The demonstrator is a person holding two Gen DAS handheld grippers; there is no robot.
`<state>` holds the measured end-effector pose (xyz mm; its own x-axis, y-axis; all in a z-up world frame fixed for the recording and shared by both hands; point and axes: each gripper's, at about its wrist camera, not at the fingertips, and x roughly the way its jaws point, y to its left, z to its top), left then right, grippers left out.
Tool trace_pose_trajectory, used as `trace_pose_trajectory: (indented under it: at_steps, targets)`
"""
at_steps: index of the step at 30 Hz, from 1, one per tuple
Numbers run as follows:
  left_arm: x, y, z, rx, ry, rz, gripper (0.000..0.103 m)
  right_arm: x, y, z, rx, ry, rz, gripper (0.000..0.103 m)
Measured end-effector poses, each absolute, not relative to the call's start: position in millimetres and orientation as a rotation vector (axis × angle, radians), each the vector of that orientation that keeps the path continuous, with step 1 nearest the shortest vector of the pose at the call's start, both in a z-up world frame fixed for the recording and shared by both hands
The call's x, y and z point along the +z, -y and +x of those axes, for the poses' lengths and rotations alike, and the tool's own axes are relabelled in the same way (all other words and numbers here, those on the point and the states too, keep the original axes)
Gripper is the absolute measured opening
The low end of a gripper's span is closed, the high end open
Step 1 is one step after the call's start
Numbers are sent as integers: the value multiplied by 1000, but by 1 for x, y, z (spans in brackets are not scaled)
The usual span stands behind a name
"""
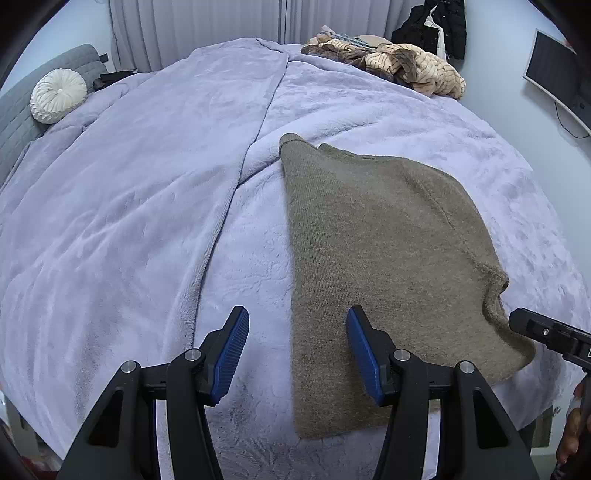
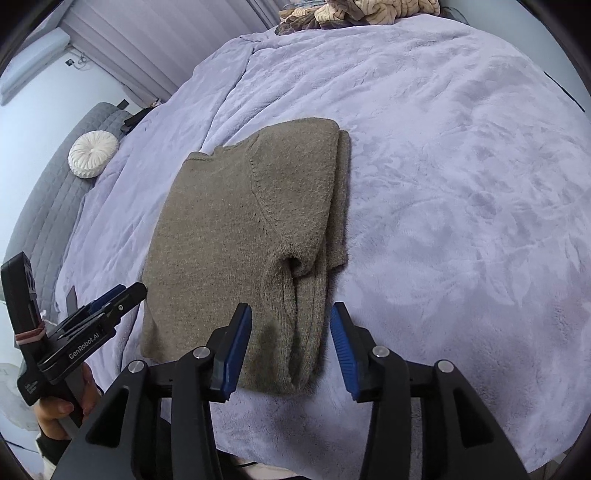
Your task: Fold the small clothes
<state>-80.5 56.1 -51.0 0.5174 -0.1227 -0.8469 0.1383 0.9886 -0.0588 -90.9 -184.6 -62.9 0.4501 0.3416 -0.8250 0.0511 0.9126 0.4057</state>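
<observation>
An olive-brown knit sweater [image 1: 384, 258] lies flat on the lavender bed cover [image 1: 147, 221], its sides folded in to a long rectangle. In the right wrist view the sweater [image 2: 229, 236] shows a sleeve folded along its right edge. My left gripper [image 1: 295, 347] is open and empty above the sweater's near left edge. My right gripper [image 2: 291, 347] is open and empty above the sweater's near right corner. The left gripper also shows in the right wrist view [image 2: 110, 299] at the left, and the right gripper's tip [image 1: 546, 332] in the left wrist view.
A pile of tan and brown clothes [image 1: 391, 61] lies at the bed's far end. A round white cushion [image 1: 57, 96] rests against the grey headboard [image 1: 18, 118] at the left. A monitor [image 1: 557, 77] hangs on the right wall. Curtains [image 1: 221, 29] are behind the bed.
</observation>
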Motion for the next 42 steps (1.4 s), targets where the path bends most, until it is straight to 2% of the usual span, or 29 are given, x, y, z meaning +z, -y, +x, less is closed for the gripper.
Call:
trace_pose_trajectory:
  at_steps: [3, 5, 6, 7, 10, 14, 17, 18, 20, 42]
  targets:
    - [-47, -54, -78, -163, -1008, 40, 57, -61, 185, -84, 166, -1095, 409, 49]
    - [-42, -53, -76, -161, -1004, 38, 61, -54, 183, -78, 159, -1090, 390, 61]
    - [-40, -53, -75, -156, -1000, 32, 83, -50, 181, -76, 156, -1088, 375, 63]
    - [-38, -54, -74, -150, -987, 26, 96, -46, 178, -73, 153, -1084, 357, 65]
    - [-31, -55, -72, -146, -965, 19, 96, -32, 168, -65, 136, -1074, 283, 81]
    - [-28, -57, -66, -137, -978, 10, 96, -25, 156, -55, 98, -1075, 218, 82]
    - [-25, -58, -63, -126, -966, 3, 97, -21, 150, -52, 49, -1065, 199, 87]
    - [-24, -59, -63, -118, -962, 5, 103, -20, 149, -51, 39, -1061, 193, 88]
    - [-23, -58, -62, -106, -952, 10, 103, -20, 145, -50, 15, -1062, 166, 103]
    - [-19, -55, -68, -57, -976, 14, 103, -12, 130, -53, -22, -1065, 76, 103]
